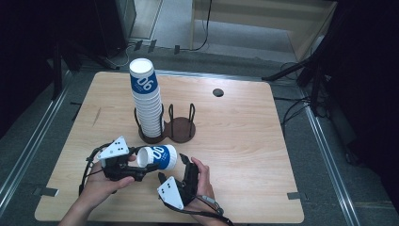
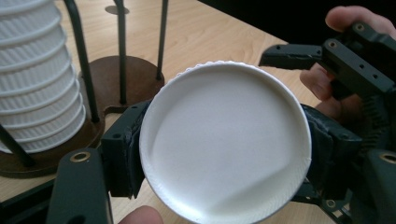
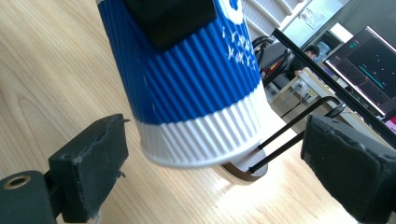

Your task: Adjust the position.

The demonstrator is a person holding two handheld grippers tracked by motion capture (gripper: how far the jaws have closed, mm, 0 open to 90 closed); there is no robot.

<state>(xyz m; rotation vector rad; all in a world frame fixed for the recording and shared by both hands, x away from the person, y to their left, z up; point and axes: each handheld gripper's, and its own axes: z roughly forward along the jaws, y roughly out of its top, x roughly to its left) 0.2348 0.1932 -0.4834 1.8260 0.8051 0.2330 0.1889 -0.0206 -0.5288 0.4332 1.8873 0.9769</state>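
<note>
My left gripper (image 1: 141, 165) clamps the cup (image 1: 159, 157) sideways above the table, near the stack (image 1: 147, 101), so my right gripper (image 1: 184, 162), jaws wide, can reach its rim.
</note>
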